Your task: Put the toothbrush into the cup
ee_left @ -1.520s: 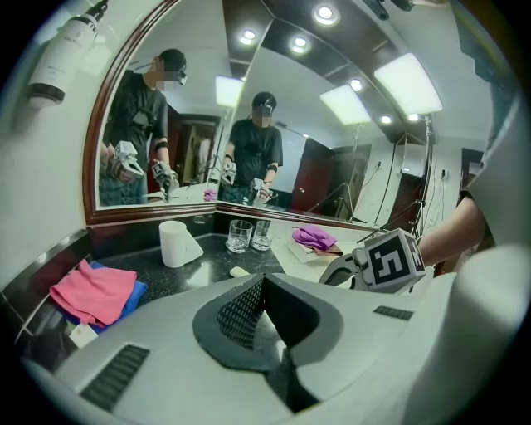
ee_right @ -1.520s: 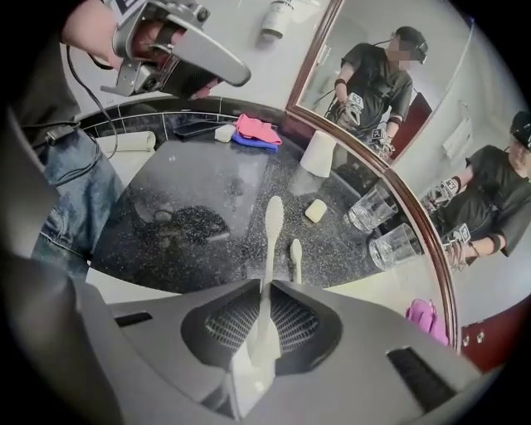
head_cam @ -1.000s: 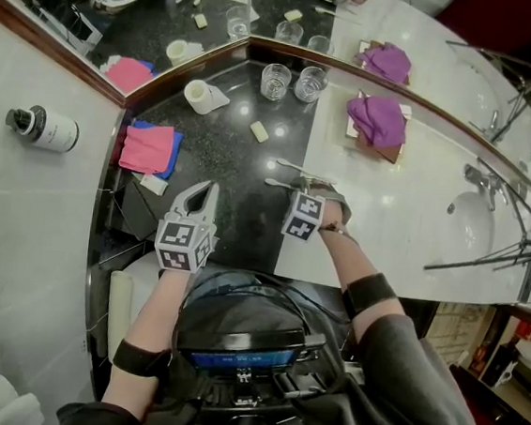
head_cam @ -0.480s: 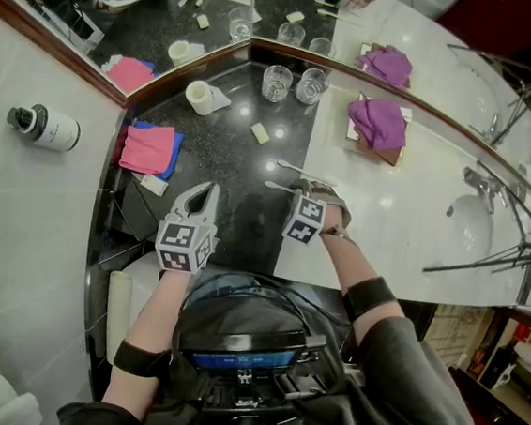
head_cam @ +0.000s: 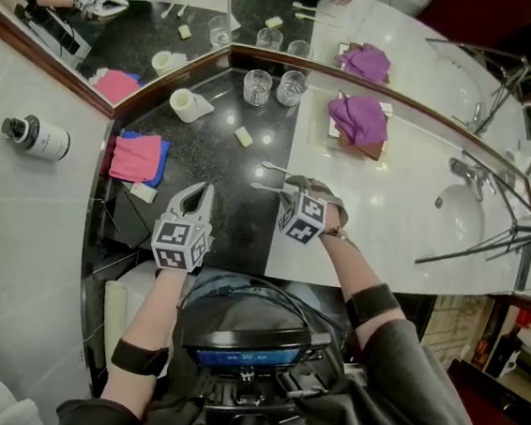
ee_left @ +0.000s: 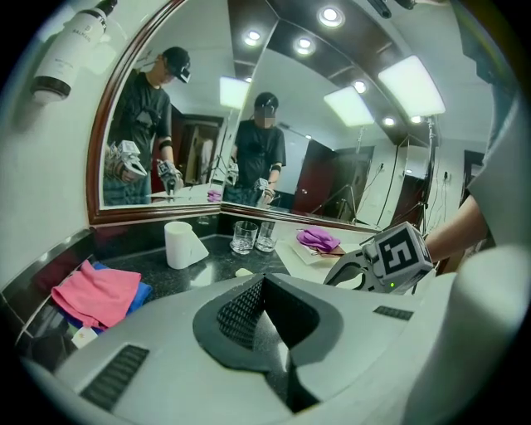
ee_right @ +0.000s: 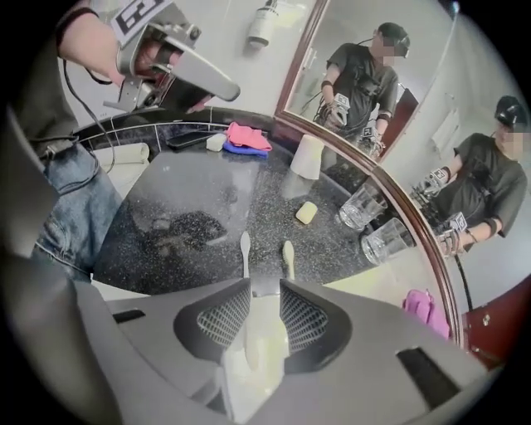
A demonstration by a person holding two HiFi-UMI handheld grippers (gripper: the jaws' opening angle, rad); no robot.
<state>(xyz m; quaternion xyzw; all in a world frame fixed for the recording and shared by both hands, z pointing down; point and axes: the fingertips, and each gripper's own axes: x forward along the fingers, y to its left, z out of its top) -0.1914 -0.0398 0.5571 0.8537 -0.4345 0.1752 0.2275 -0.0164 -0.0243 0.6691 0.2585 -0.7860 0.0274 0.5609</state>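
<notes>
Toothbrush point(ee_right: 245, 249): flat on desk point(ee_right: 182, 207), handle between jaws of right claw point(ee_right: 264, 295), which have just been opening, not gripping. Left claw point(ee_left: 264, 282): closed, empty. Glass cups point(head_cam: 257, 86): well apart, beside mirror.

- In the right gripper view the toothbrush point(ee_right: 245, 249) runs between the jaws of the right tool point(ee_right: 265, 289), which have just been opening. Its handle blurs close to the lens, so we cannot tell whether a pad touches it.
- The second toothbrush point(ee_right: 288, 256) loses its handle behind the right-hand jaw.
- In the head view the marker cube point(head_cam: 303, 217) covers that tool's tips and both handle ends.
- The purple cloth point(ee_right: 421, 305) is half hidden behind the tool's body.
- The print on the wall bottle point(head_cam: 36, 136) is too small for us to read.
- Whether the glass cups point(head_cam: 257, 87) hold anything, we cannot tell.
</notes>
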